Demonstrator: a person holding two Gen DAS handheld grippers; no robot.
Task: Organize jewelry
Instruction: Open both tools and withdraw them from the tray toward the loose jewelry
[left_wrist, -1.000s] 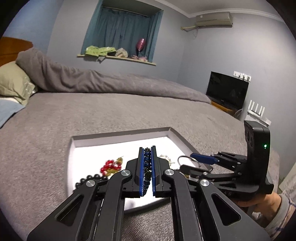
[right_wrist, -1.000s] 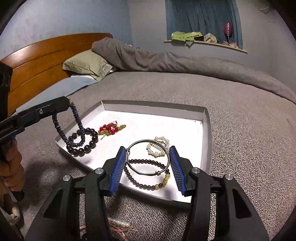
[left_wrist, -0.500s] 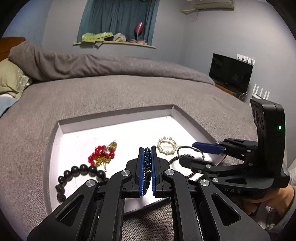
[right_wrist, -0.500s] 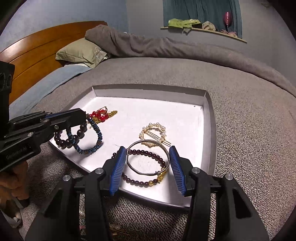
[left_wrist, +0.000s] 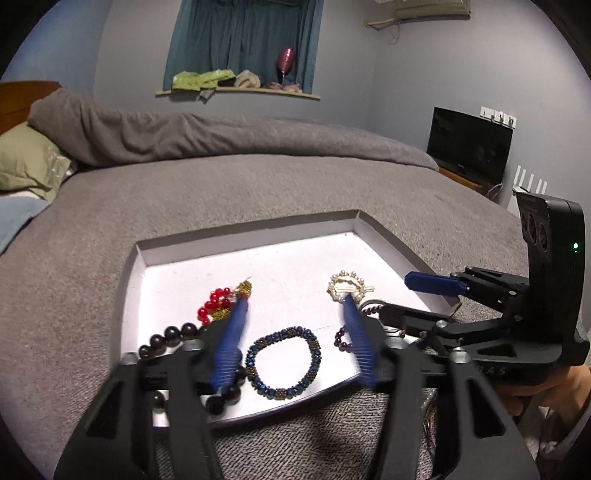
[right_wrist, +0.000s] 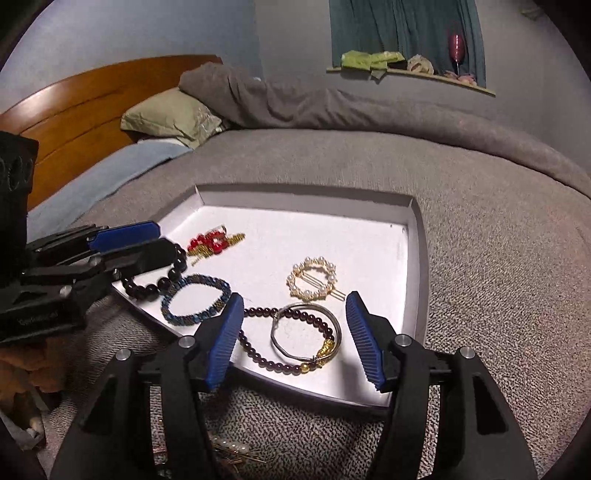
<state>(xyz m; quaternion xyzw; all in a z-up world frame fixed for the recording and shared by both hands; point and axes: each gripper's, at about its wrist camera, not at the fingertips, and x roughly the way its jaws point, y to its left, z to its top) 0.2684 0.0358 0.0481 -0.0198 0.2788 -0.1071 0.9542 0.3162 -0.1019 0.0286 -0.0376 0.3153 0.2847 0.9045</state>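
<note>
A white tray (left_wrist: 207, 243) (right_wrist: 413, 236) lies on the grey bed. In it lie a blue bead bracelet (left_wrist: 283, 363) (right_wrist: 195, 298), a black bead bracelet (left_wrist: 173, 336) (right_wrist: 155, 282), a red and gold piece (left_wrist: 221, 304) (right_wrist: 212, 242), a pearl ring clip (left_wrist: 347, 286) (right_wrist: 314, 278), and a silver bangle (right_wrist: 304, 336) over a dark red bead bracelet (right_wrist: 258, 350). My left gripper (left_wrist: 293, 299) is open and empty, its jaws either side of the blue bracelet. My right gripper (right_wrist: 295, 306) is open and empty above the bangle.
Loose jewelry (right_wrist: 232, 452) lies on the bedcover just below the tray's near edge. A rolled grey duvet (left_wrist: 184, 136) and pillows (right_wrist: 170, 118) sit at the far side of the bed. A TV (left_wrist: 469, 147) stands at the right wall.
My left gripper has opened and let go of the blue bead bracelet, which now lies flat in the tray. My right gripper stays open above the bangle.
</note>
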